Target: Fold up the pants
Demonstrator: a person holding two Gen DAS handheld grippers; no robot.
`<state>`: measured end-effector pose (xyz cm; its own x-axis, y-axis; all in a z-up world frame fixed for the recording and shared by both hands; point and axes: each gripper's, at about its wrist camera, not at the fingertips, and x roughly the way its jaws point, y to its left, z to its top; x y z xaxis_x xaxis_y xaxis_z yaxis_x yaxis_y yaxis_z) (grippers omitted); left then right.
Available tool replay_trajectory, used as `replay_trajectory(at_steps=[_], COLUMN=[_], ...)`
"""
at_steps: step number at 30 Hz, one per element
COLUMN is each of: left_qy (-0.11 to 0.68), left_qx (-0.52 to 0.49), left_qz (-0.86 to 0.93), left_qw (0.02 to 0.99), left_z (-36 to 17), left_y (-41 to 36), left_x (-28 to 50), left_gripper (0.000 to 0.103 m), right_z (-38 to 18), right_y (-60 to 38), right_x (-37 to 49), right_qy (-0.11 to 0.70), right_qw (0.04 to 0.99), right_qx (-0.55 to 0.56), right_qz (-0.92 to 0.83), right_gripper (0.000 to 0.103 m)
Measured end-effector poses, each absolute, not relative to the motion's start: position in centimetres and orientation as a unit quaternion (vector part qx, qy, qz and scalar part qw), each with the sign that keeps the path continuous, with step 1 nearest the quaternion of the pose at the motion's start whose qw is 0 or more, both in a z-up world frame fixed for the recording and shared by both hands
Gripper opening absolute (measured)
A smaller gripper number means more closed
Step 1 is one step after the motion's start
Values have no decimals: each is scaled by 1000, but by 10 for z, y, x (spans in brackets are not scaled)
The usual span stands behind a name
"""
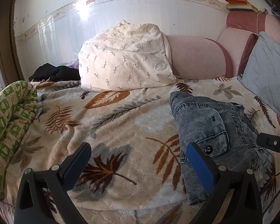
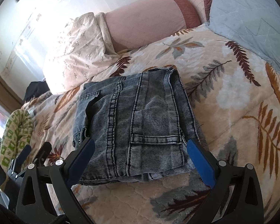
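Observation:
The grey denim pants [image 2: 138, 123] lie folded into a compact stack on the leaf-patterned blanket [image 2: 233, 93]. They also show in the left wrist view [image 1: 211, 130], at the right. My right gripper [image 2: 140, 145] is open and empty, its blue pads either side of the stack's near edge, just above it. My left gripper [image 1: 138, 149] is open and empty over the bare blanket [image 1: 112, 130], left of the pants. The right gripper's tip [image 1: 274, 142] shows at the right edge of the left wrist view.
A cream leaf-print pillow [image 1: 125, 59] and a pink bolster [image 1: 196, 59] lie at the back by the white wall. A grey quilted cushion [image 1: 267, 74] is at the right. A green-patterned rolled quilt [image 1: 9, 127] lies at the left. Dark clothes [image 1: 54, 73] sit behind it.

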<state>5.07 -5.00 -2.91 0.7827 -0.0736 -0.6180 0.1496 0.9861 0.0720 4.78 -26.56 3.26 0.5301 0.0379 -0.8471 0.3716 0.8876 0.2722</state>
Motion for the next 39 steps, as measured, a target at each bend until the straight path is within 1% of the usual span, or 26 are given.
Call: replay_trajectory(at_steps=[4,14,28,34,39], left_qy=[317,333,332,317,314], left_qx=[59,44,47,33,47], left_qz=[-63,-58,-53,-67,-68], left_qw=[944,940,940,945,946], left_z=[-28,-30,-30,-24,-25], left_y=[-51,-47,-50,-48,-52], left_x=[48,52,51,47,47], left_gripper=[103,103,103,103,103], right_z=[31,31,34,32,32], right_y=[-263,-266,-271,-269,-272], right_x=[48,48,45,46,45], right_qy=[477,477,473,475,475], right_qw=[847,847,848,847,845], right_qx=[213,213,215,215,222], right_qz=[-96,-101,-105,-103,-107], right_gripper=[101,101,101,101,101])
